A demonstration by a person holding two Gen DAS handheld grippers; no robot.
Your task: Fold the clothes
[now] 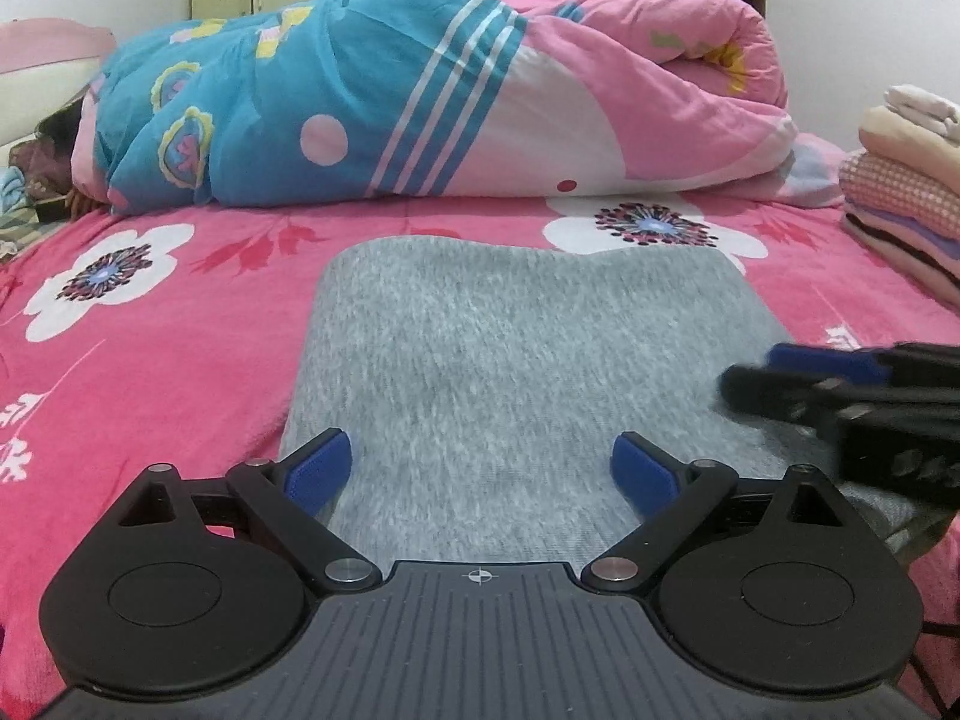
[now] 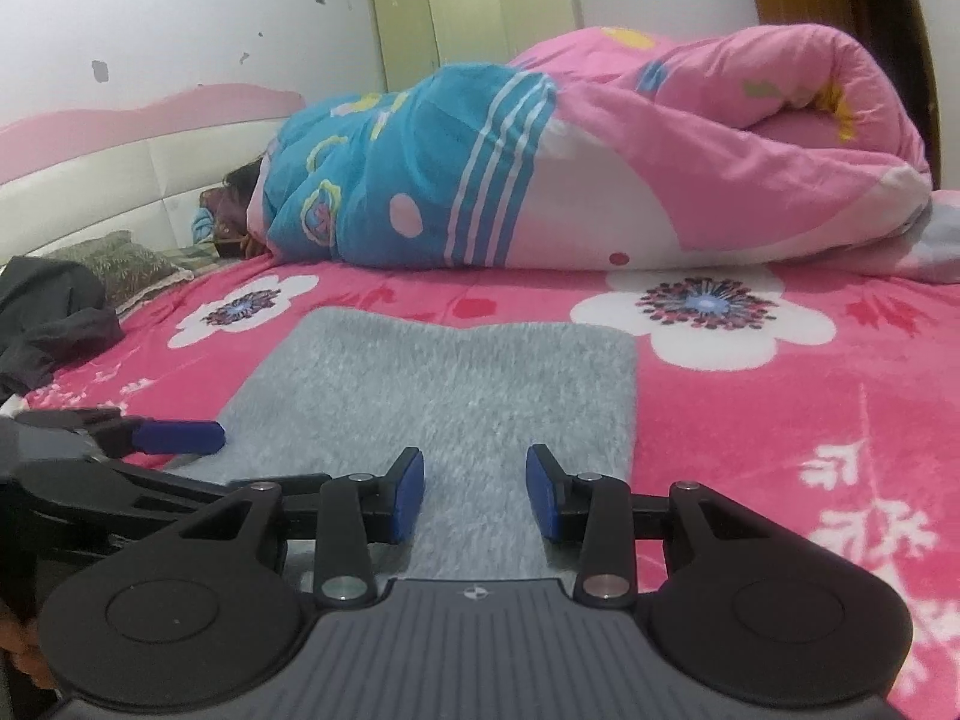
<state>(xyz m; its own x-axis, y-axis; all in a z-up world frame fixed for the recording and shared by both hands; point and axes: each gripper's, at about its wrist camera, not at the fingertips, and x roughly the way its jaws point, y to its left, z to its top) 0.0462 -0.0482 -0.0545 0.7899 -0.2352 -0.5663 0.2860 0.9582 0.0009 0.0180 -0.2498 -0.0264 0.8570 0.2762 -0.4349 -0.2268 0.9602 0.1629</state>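
A: Where is the grey sweater (image 1: 516, 372)?

B: Folded into a flat rectangle on the pink flowered bed sheet (image 1: 156, 348), in front of a rolled pink and blue quilt (image 1: 420, 96).

A: And the fingers?

B: The left gripper (image 1: 480, 474) stands spread wide over the sweater's near edge, gripping nothing. The right gripper (image 2: 475, 495) is half open with grey knit showing between its pads; they seem not to pinch it, though blur makes that unsure.

A: Anything else?

B: Stacked folded clothes (image 1: 906, 204) at the right.

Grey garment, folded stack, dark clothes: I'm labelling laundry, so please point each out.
Grey garment (image 1: 510, 360): left wrist view, middle of its fuzzy top.
Folded stack (image 1: 906, 204): left wrist view, checked pink layer.
Dark clothes (image 2: 54, 318): right wrist view, middle of the crumpled heap.
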